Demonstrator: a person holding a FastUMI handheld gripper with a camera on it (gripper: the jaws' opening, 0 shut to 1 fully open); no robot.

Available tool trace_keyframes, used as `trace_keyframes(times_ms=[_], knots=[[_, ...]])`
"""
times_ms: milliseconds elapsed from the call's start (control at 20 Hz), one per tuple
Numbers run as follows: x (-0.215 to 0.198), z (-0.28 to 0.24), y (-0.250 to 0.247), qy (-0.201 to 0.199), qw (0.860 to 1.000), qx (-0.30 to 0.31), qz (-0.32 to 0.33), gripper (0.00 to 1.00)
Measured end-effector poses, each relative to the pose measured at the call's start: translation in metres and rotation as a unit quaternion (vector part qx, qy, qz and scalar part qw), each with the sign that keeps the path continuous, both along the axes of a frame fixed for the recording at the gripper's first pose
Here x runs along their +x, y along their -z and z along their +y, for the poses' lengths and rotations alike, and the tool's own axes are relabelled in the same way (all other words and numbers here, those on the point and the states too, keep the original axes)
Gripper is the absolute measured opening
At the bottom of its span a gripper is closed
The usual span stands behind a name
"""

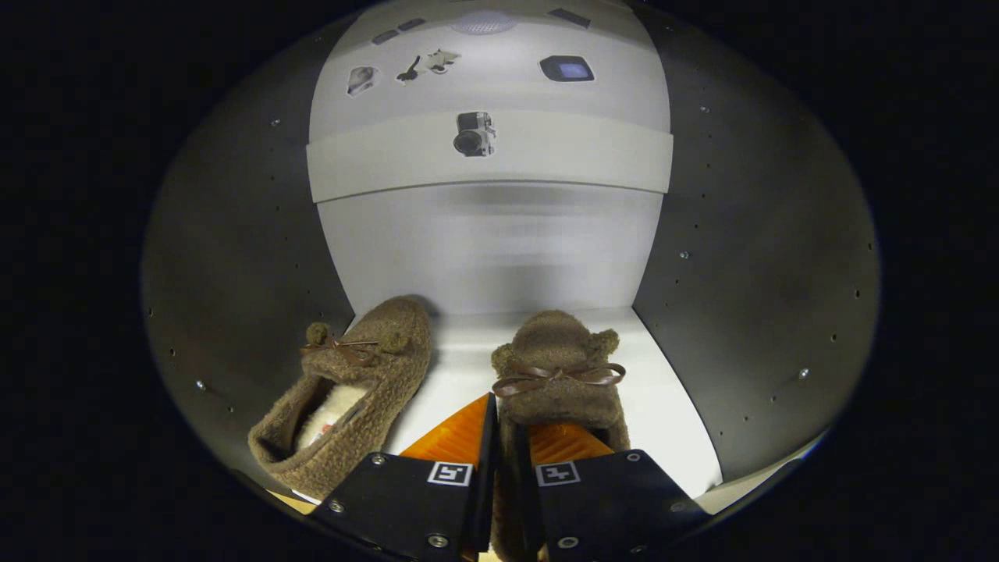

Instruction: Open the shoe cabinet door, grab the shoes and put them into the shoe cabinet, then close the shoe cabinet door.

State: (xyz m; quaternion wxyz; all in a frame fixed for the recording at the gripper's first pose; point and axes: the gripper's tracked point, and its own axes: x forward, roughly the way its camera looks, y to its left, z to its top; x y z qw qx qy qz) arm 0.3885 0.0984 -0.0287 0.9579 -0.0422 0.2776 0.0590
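Brown fuzzy shoe (563, 375) lower centre, inside shoe cabinet (749, 273), side wall pinched between gripper (511, 421) fingers. Second shoe (351, 390) lower left on white shelf (663, 406), just beside, apart.

Two brown fuzzy slippers, one (343, 398) left of the other (562, 367), and one claw (507, 437) with two orange fingers (456, 437).
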Motion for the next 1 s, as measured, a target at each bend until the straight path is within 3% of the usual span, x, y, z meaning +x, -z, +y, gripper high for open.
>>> trace_keyframes(times_ms=[550, 1000], knots=[[-0.075, -0.010, -0.044, 0.014, 0.999, -0.001, -0.046, 0.15], [-0.195, -0.025, -0.083, 0.031, 0.995, -0.007, -0.091, 0.15]])
